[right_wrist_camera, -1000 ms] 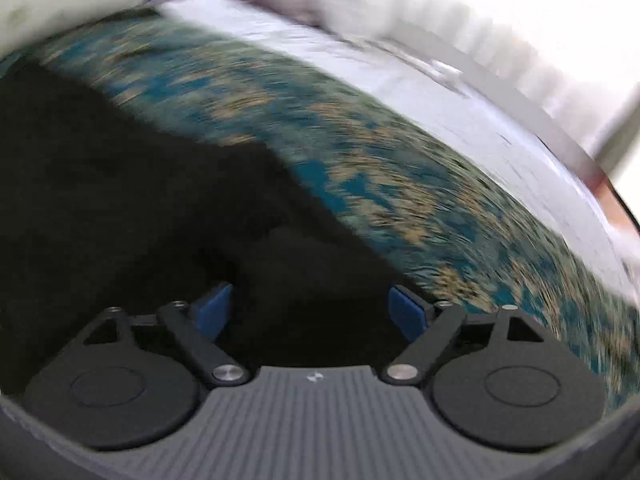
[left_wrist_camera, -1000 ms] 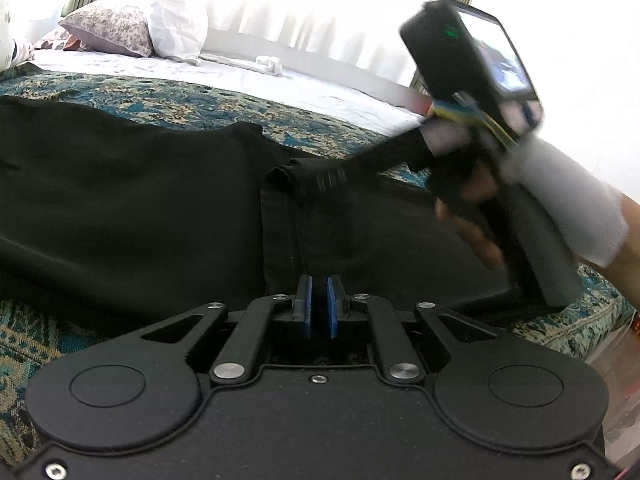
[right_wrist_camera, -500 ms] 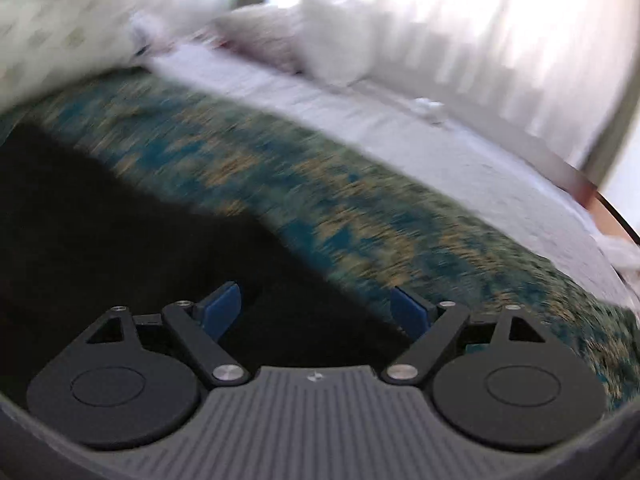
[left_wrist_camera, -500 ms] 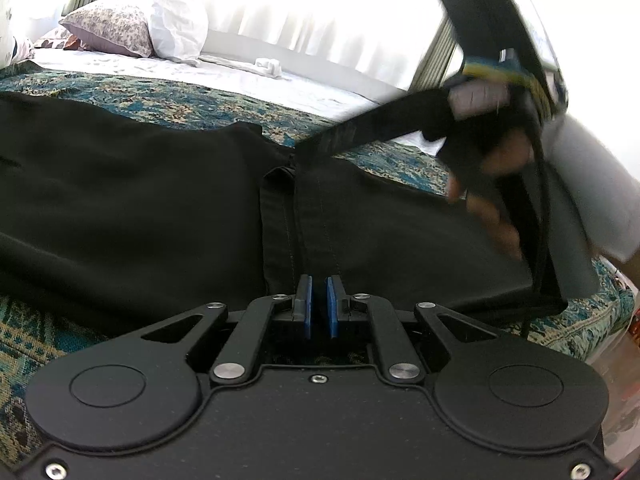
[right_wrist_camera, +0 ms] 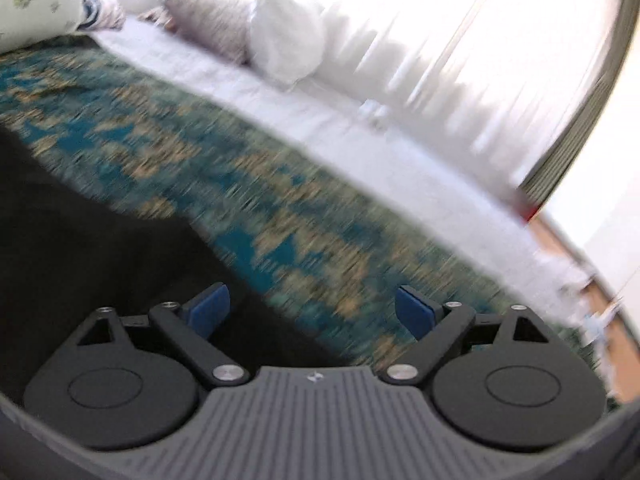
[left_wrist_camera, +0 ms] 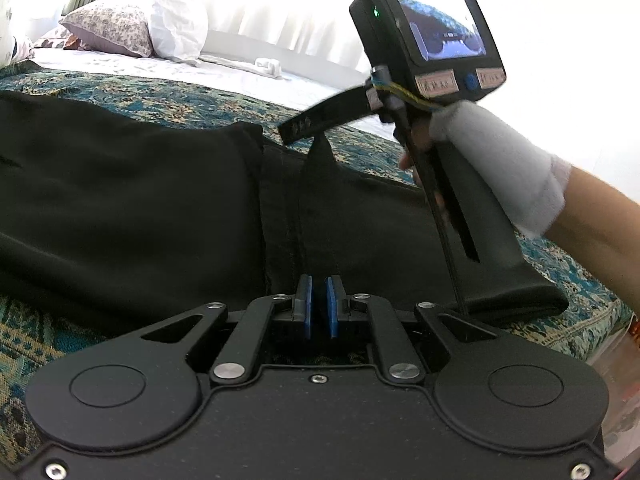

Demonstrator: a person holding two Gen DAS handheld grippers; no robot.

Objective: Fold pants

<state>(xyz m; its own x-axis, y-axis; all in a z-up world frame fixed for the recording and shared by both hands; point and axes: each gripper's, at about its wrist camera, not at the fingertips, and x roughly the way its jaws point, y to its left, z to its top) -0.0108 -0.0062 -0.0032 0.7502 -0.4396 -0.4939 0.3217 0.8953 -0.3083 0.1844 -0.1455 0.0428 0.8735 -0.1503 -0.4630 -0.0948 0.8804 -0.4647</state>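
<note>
Pants (left_wrist_camera: 132, 200), black, lie spread across a bed (left_wrist_camera: 168, 100) covered by a blue and gold patterned spread. In the left wrist view they fill the middle of the picture from the left edge to the right, with one layer folded over so a straight vertical edge runs down toward the camera. The left gripper (left_wrist_camera: 319, 306) sits low at the near edge of the pants; its jaws stand nearly together, blue pads (left_wrist_camera: 306, 304) a narrow slit apart, with dark cloth pinched between them. The right gripper (right_wrist_camera: 312, 308), seen from its own camera, has its jaws wide apart and nothing between them; the pants (right_wrist_camera: 92, 264) lie below and to its left, the spread ahead. That view is blurred. In the left wrist view the right gripper (left_wrist_camera: 294, 130) hangs above the pants, well clear of the cloth, held by a hand (left_wrist_camera: 488, 160) in a white glove, its small screen facing the camera. Pillows (left_wrist_camera: 132, 28) lie at the far end of the bed on a white sheet, with bright curtains (right_wrist_camera: 440, 40) behind.
</note>
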